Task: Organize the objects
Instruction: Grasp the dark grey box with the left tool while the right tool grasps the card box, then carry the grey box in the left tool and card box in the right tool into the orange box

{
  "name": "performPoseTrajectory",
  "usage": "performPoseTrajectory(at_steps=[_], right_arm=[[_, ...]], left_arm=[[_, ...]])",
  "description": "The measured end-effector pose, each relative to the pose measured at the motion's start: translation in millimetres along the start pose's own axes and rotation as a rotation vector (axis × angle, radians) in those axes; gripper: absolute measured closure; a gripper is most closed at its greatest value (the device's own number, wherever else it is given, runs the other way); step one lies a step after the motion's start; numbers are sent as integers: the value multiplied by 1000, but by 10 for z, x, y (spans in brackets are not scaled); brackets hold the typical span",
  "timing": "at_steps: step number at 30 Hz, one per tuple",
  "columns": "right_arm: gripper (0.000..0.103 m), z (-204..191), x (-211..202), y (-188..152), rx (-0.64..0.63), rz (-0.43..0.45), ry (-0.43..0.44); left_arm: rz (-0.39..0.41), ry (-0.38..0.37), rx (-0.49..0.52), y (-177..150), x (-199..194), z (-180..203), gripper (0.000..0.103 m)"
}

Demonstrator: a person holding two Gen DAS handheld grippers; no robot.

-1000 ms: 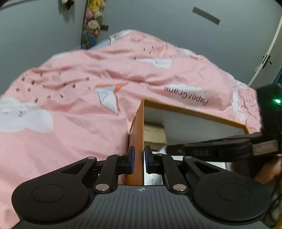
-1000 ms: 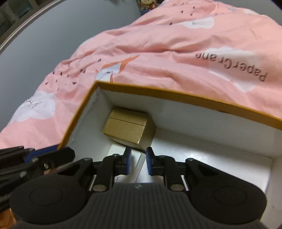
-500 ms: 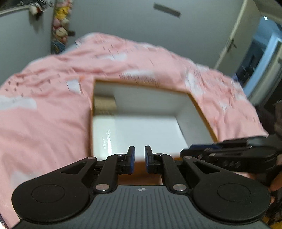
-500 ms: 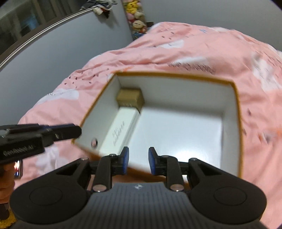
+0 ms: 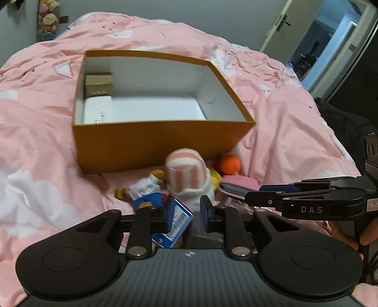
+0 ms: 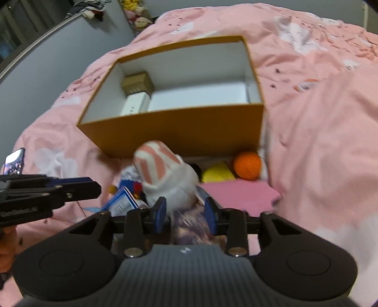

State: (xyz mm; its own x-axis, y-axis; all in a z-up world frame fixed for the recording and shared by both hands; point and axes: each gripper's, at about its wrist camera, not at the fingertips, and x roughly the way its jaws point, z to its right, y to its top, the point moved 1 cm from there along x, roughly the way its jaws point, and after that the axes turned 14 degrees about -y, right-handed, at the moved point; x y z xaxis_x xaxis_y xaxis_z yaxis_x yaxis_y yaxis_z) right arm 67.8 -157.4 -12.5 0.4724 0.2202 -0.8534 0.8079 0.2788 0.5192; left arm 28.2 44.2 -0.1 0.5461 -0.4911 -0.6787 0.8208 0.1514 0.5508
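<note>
Sitting on a bed under a pink quilt, an open orange box holds a small brown carton in its far left corner and a white carton just in front of it, the two touching; the remaining white floor of the box shows bare. Against the box's near wall lies a loose heap of things: a pink-and-white striped sock rising at the centre, a small stuffed figure in white and blue to its left, an orange ball by the box's near right corner, a yellow item beside the ball, a flat pink case in front of both, and a blue-and-white packet with a barcode nearest the cameras. The left gripper hangs low over the heap, its jaws parted and holding nothing, the blue packet and the sock's white cuff seen between them. The right gripper hovers alongside on the right, its jaws likewise spread wide and empty, with the sock and a blurred dark item behind the gap. Plush toys hang on the grey wall beyond the bed, and a door stands open at far right.
</note>
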Motion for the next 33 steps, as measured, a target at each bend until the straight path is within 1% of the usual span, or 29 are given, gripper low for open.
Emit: performPoseTrajectory(at_steps=[1,2,3,4,6,8,9,11,15,18,19,21,23,25,29,33], right_arm=[[63,29,-17,-28,8,-3,-4],[61,49,-28,-51,16,-7,-6],[61,50,-32,-72,17,-10,-4],[60,34,-31,-88,9,-14,0],[57,-39,-20,-126,-30,-25,0],[46,-124,8,-147,-78,-29,-18],[44,-147,20,-156,-97,-31,-29],[39,-158,72,-166,-115,-50,-49],[38,-48,249,-168,-81,-123,-63],[38,26,339,-137,-38,-168,-14],[38,30,364,-132,-34,-176,-8],[39,16,425,-134,-34,-200,9],[38,-10,484,-147,-42,-214,9],[41,-25,501,-155,-49,-219,2],[42,-33,427,-164,-60,-209,6],[42,-43,307,-160,-64,-197,35]], left_arm=[[-13,-9,0,-17,30,14,69],[-29,-18,1,-27,53,21,66],[-50,-25,4,-43,76,31,59],[-75,-30,12,-57,114,46,55],[-115,-24,30,-103,171,94,54],[-150,-10,39,-143,222,120,52],[-160,-5,37,-158,235,115,50],[-187,-7,22,-181,283,84,49],[-250,-22,8,-240,420,64,49],[-276,-24,14,-263,490,72,52],[-274,-23,14,-265,491,70,56],[-269,-24,8,-265,485,57,60],[-262,-27,0,-265,478,42,60],[-245,-24,-4,-273,453,30,62],[-215,-30,8,-247,398,57,62],[-158,-25,17,-210,290,95,63]])
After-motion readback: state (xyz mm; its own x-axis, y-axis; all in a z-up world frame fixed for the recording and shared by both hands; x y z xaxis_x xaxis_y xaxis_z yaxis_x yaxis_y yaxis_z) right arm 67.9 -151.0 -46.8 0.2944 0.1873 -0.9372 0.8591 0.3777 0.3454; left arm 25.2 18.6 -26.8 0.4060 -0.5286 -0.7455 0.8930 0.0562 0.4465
